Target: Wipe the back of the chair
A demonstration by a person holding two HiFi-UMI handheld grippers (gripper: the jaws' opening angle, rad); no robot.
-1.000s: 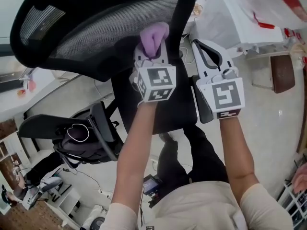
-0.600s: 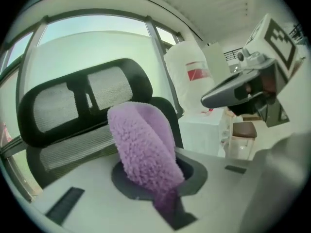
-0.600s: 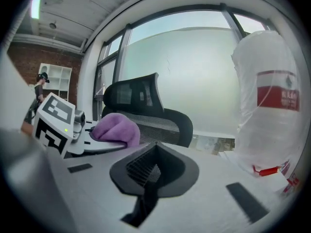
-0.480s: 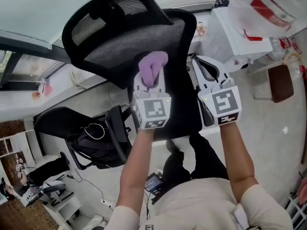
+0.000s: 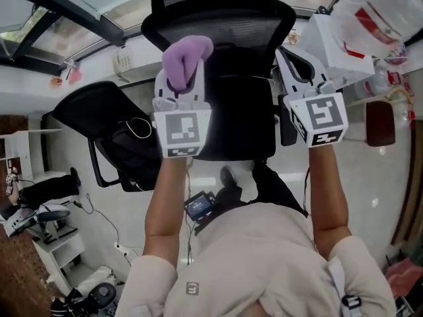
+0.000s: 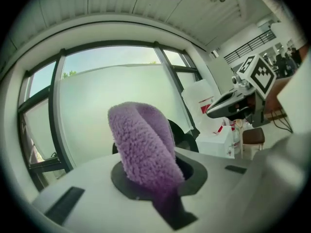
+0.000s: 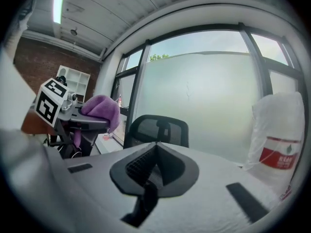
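So the person had the left tool (image 5: 177,84) clamped on a fluffy purple cloth (image 5: 185,55). It was pinched only by its lower end, so most of it stuck up loose past the jaws. The right tool (image 5: 301,71) had its jaws pressed together with nothing between them, parked by the right edge of the black mesh office chair (image 5: 228,35). The chair stood right in front of them, seat nearest, backrest and headrest further off by the window. The cloth was up near the backrest's left edge and looked short of the mesh to me, not touching it.

What I'd worry about:
- **Cloth slipping:** with that small a bite, dragging it across grippy mesh could pull it out or fold it over, leaving hard plastic rubbing the mesh.
- **Chair moving:** nothing was bracing it. It's probably a swivel chair, so a firm push could just turn it away.
- **The bag:** the white plastic bag (image 5: 370,25) sat close on the right, and a wide sweep of the empty tool could snag it.
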